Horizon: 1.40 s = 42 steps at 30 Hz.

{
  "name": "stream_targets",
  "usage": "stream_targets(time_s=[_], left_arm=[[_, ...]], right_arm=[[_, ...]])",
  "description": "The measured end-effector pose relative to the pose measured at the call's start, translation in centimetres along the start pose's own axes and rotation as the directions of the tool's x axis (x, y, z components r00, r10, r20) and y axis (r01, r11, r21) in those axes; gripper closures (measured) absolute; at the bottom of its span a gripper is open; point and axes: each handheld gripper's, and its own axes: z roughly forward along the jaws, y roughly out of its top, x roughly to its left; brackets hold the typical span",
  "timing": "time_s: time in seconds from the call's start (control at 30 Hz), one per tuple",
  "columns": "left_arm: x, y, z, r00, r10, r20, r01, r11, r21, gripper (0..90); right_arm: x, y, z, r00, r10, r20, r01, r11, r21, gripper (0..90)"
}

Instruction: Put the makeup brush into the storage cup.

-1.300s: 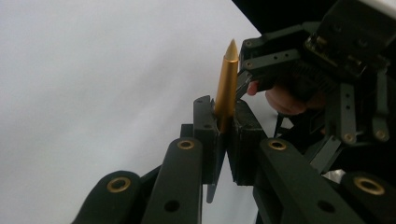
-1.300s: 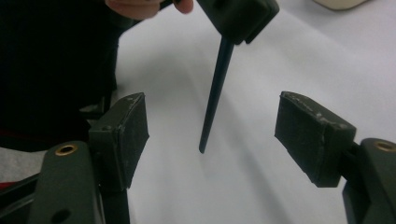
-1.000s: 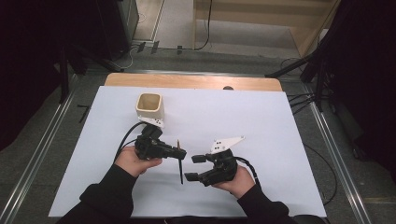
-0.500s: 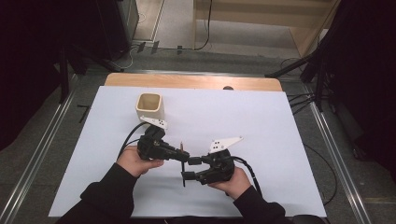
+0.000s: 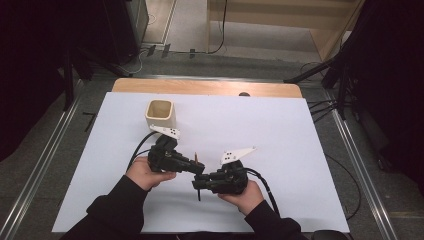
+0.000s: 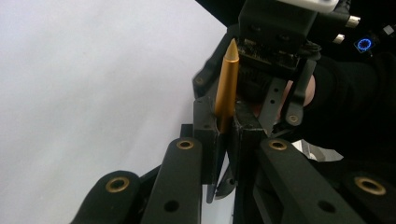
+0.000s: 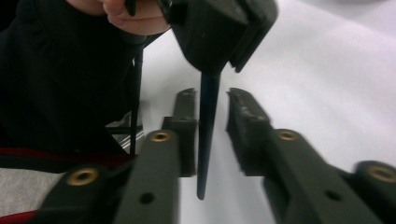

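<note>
A pen with a gold pointed end and a dark slim shaft is clamped in my left gripper, which is shut on its middle. In the high view the left gripper points right, the gold tip sticking out on its far side. My right gripper points left just below it. Its jaws have just been closing around the dark shaft. The shaft lies against one pad, with a gap to the other.
A cream square cup stands on the white sheet behind the left hand. Cables trail from both grippers toward the person. The sheet's wooden far edge and metal rails lie beyond.
My right gripper has shifted left to the pen's dark end, and its jaws have narrowed around it. The left gripper has kept its place and its hold.
</note>
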Motion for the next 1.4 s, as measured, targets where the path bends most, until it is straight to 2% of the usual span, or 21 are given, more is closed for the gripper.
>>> stream_targets(time_s=[0.07, 0.2, 0.37, 0.43, 0.7, 0.8, 0.87, 0.97, 1.23, 1.4], left_arm=[[0.0, 0.0, 0.0, 1.0000, 0.006, -0.004, -0.006, 1.0000, -0.003, 83.3], [0.0, 0.0, 0.0, 1.0000, 0.008, -0.003, -0.008, 0.9999, -0.007, 83.2], [0.0, -0.1, 0.0, 0.9998, 0.016, -0.008, -0.016, 0.9998, -0.011, 82.9], [-0.1, -0.1, 0.0, 0.9994, 0.031, -0.015, -0.031, 0.9994, -0.015, 82.2], [-0.4, -0.2, -0.2, 0.9956, 0.070, -0.061, -0.073, 0.9962, -0.046, 63.3], [-0.6, -0.3, -0.4, 0.9933, 0.087, -0.076, -0.092, 0.9930, -0.074, 53.4], [-0.6, -0.4, -0.5, 0.9893, 0.107, -0.100, -0.116, 0.9889, -0.093, 44.8], [-0.6, -0.7, -0.7, 0.9856, 0.119, -0.120, -0.133, 0.9839, -0.119, 37.9], [-0.4, -1.2, -0.8, 0.9794, 0.135, -0.150, -0.156, 0.9783, -0.137, 31.1], [-0.5, -1.5, -0.8, 0.9807, 0.118, -0.156, -0.143, 0.9770, -0.158, 31.3]], right_arm=[[0.1, 0.0, 0.0, 1.0000, 0.000, -0.002, 0.000, 1.000, 0.002, 83.5], [0.1, 0.1, 0.1, 0.9997, 0.024, -0.005, -0.024, 1.000, 0.009, 84.1], [0.2, 0.2, 0.0, 0.9997, 0.022, 0.004, -0.023, 1.000, 0.009, 84.3], [0.2, 0.2, 0.0, 0.9997, 0.022, 0.009, -0.022, 1.000, 0.010, 84.3], [0.1, 0.2, 0.0, 0.9991, 0.019, 0.037, -0.020, 1.000, 0.022, 84.3], [0.0, 0.2, -0.1, 0.9985, 0.030, 0.046, -0.032, 0.999, 0.029, 84.3], [0.0, 0.2, -0.1, 0.9980, 0.029, 0.056, -0.031, 0.999, 0.029, 84.3], [-0.1, 0.3, -0.2, 0.9976, 0.034, 0.061, -0.035, 0.999, 0.028, 84.3], [-0.1, 0.2, -0.5, 0.9961, 0.029, 0.084, -0.031, 0.999, 0.023, 84.3], [-0.1, 0.1, -0.4, 0.9950, 0.031, 0.095, -0.033, 0.999, 0.017, 84.2]])
